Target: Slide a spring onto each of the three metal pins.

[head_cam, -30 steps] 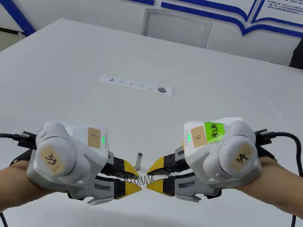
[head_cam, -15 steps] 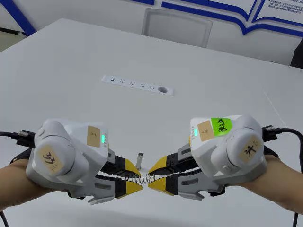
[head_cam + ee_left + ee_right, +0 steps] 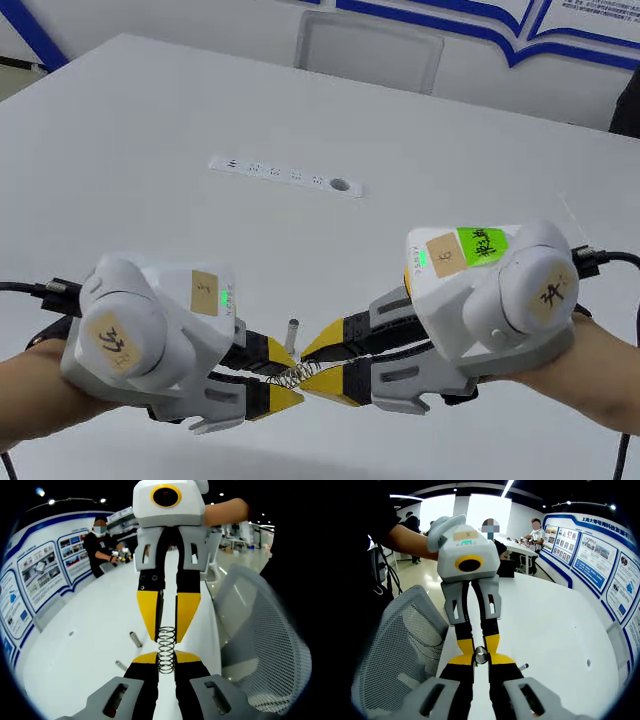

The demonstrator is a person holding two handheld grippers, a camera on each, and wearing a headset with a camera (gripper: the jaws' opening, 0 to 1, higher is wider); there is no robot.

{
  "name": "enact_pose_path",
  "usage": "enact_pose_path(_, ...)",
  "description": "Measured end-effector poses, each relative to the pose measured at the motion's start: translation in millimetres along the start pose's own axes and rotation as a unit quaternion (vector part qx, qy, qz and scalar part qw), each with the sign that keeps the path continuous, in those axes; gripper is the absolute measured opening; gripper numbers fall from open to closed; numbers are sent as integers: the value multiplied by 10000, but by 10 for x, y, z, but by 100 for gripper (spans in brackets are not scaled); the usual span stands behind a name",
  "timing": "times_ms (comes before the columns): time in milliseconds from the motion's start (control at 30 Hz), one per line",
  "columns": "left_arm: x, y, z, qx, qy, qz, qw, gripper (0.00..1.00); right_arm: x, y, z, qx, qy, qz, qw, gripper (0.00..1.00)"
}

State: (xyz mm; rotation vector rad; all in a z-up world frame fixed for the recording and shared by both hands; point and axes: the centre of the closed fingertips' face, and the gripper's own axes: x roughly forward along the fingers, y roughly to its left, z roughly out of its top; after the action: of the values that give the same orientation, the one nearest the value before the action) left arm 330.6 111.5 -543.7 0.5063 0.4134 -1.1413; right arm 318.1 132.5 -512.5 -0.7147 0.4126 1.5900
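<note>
The white table [image 3: 150,130] spreads out well beyond both my claws. A mesh chair [image 3: 370,50] stands at its far edge and a power strip [image 3: 285,175] lies about midway out, both well clear of the work. My left claw [image 3: 282,376] and my right claw [image 3: 312,366] meet nose to nose, tips nearly touching, each pressed together on one end of the spring [image 3: 293,374]. So the spring's long axis runs flat from one claw to the other, roughly level with the table. The nearest pin [image 3: 292,334] stands upright just beyond the two tips, about as near one claw as the other, and nothing stands between. A second pin [image 3: 120,665] sits close beside it in the left gripper view. The hitch, as I judge it, is the angle — the spring lies crosswise to the pin, so one claw must let go and the other tip it upright over the pin's top.
</note>
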Motion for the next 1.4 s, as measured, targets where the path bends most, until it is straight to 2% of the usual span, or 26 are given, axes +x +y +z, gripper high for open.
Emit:
enact_pose_path(67, 6, 9, 6, -43, -21, 7, 10000, 10, 10, -7, 31, 48, -74, 8, 10000, 11)
enact_pose_path(133, 4, 12, 38, -83, -73, 20, 9999, 10, 22, -4, 103, 120, -266, 23, 9996, 11)
enact_pose_path(433, 21, 24, 21, -165, -99, 36, 9998, 10, 68, -12, 107, 184, -281, 2, 9994, 11)
enact_pose_path(500, 17, 22, 24, -195, -121, 32, 9997, 10, 70, -11, 121, 251, -332, -18, 9991, 11)
enact_pose_path(567, 2, 22, 57, -316, -215, 27, 9993, 10, 70, -23, 173, 596, -509, -48, 9969, 11)
enact_pose_path(667, -22, 64, 78, -379, -305, 89, 9988, 11, 59, -61, 200, 545, -568, -63, 9969, 11)
enact_pose_path(800, -32, 122, 6, -457, -282, 185, 9984, 11, 115, -100, 197, 479, -488, -73, 9976, 11)
enact_pose_path(933, -50, 128, -73, -608, -258, 232, 9975, 11, 171, -88, 220, 406, -478, -50, 9980, 10)
enact_pose_path(1033, -53, 126, -202, -594, -6, 250, 9979, 12, 194, -102, 252, 412, -521, -5, 9978, 10)
enact_pose_path(1100, -60, 136, -231, -543, 36, 290, 9981, 11, 201, -121, 256, 414, -513, -11, 9978, 10)
enact_pose_path(1200, -87, 172, -244, -672, -16, 351, 9971, 12, 200, -160, 260, 430, -515, -30, 9977, 10)
enact_pose_path(1300, -99, 199, -292, -685, 57, 423, 9967, 15, 189, -208, 264, 465, -526, -75, 9975, 10)
enact_pose_path(1400, -110, 214, -355, -732, 137, 448, 9962, 23, 180, -273, 251, 508, -515, -150, 9973, 10)
